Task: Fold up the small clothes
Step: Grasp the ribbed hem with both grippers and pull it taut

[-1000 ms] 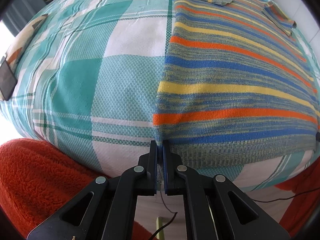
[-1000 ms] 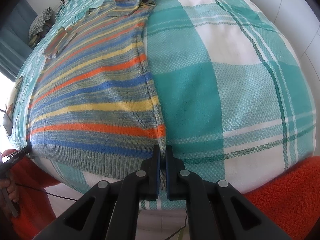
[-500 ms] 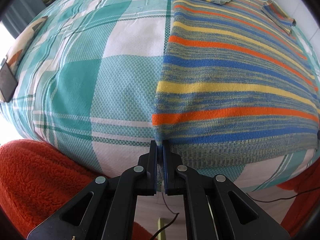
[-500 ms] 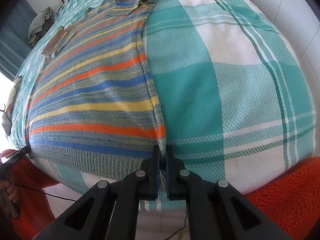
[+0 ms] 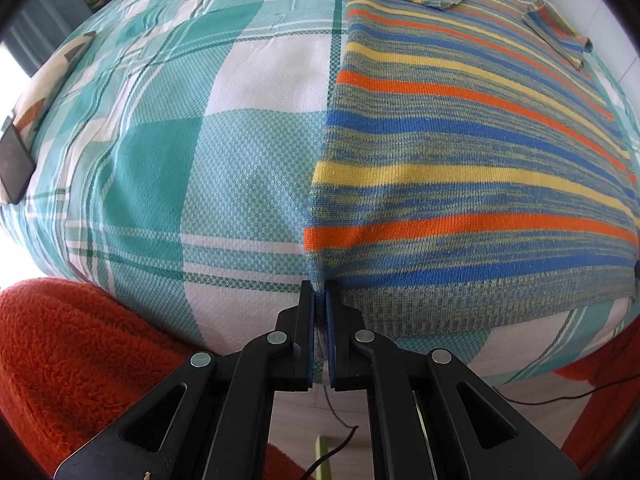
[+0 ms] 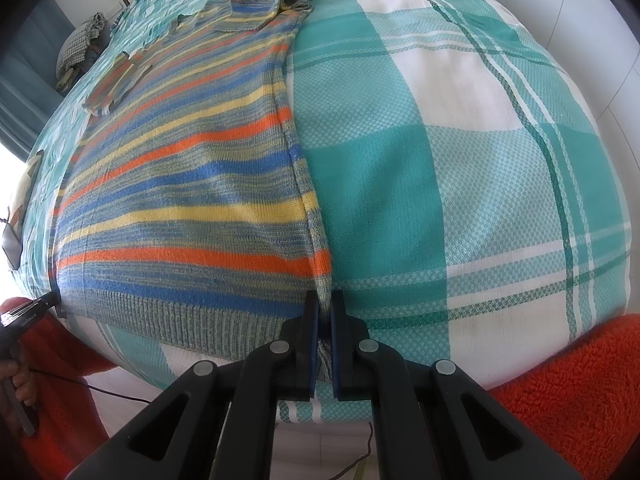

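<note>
Striped sweater (image 5: pixel 460 184) — hem corners still clamped

Teal plaid bedspread (image 5: pixel 224 168), phone (image 5: pixel 14 164)

Left claw (image 5: pixel 319 290) clamped on near hem corner of striped sweater (image 5: pixel 460 168), spread flat across checked bedspread (image 5: pixel 208 152).

Striped sweater (image 5: pixel 460 184) sits slightly lower ahead of left claw (image 5: pixel 319 300). In the right claw (image 6: pixel 324 312) view, its far folded sleeve (image 6: pixel 256 4) has drifted marginally higher.
</note>
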### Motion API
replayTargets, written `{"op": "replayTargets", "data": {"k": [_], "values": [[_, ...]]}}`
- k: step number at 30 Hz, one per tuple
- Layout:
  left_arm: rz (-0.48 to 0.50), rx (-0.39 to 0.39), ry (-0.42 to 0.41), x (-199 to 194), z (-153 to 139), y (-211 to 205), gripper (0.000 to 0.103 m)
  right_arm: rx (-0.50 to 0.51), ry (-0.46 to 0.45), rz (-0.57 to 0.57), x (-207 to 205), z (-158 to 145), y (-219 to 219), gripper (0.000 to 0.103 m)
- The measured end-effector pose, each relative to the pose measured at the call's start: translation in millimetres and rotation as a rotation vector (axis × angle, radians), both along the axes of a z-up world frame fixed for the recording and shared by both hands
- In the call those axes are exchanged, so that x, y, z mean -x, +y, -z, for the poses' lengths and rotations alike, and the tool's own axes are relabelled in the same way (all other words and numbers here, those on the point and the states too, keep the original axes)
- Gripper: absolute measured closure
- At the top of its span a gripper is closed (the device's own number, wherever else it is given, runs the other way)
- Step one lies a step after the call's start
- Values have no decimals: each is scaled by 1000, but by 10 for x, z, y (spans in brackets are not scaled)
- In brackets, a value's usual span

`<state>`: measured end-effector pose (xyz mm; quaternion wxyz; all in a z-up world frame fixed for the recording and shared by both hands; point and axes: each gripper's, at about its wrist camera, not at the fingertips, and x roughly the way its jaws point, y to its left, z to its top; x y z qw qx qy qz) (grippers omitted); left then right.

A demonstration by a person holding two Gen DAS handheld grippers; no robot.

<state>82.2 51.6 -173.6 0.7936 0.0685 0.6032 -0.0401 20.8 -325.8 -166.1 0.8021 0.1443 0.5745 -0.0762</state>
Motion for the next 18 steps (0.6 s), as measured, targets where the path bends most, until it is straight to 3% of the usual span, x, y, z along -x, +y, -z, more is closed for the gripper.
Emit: {"op": "replayTargets", "data": {"k": [14, 18], "values": [[-10, 2, -6, 13, 1, 24, 95, -4, -8, 6, 14, -4, -14, 98], [-15, -17, -15, 27, -3, 30, 84, -17, -14, 11, 37, -14, -33, 96]]}}
